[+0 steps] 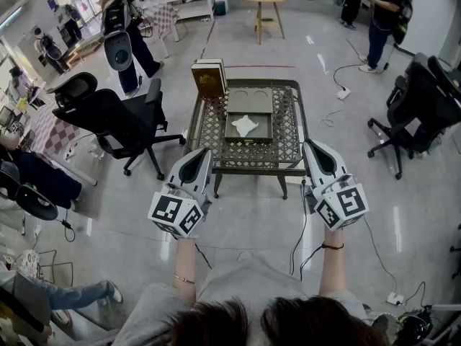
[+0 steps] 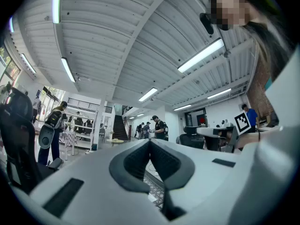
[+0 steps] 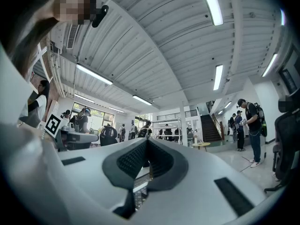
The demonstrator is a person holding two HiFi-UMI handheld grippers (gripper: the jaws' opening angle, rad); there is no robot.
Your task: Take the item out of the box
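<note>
Probably light and soft: white item (image 1: 245, 125) in box (image 1: 248, 139) at twelve o'clock; best pinched at raised middle. Left gripper (image 1: 205, 153), right gripper (image 1: 308, 145) pressed together, empty.

The counter (image 1: 288, 132) top is an open lattice of dark metal set in a smooth dark metal frame. The box (image 1: 268, 130) on it looks like matt grey-green card. The white item (image 1: 245, 125) inside it is crumpled, either paper or thin cloth; I cannot tell which. The left tool (image 1: 203, 156) and right tool (image 1: 311, 147) have smooth, matt, pale-grey plastic shells, and their pads (image 2: 136, 161) are dark and finely ribbed, like rubber. The floor (image 1: 252, 215) is glossy and mirrors the lights. The ceiling (image 2: 117, 41) is ribbed, white-painted sheet.
</note>
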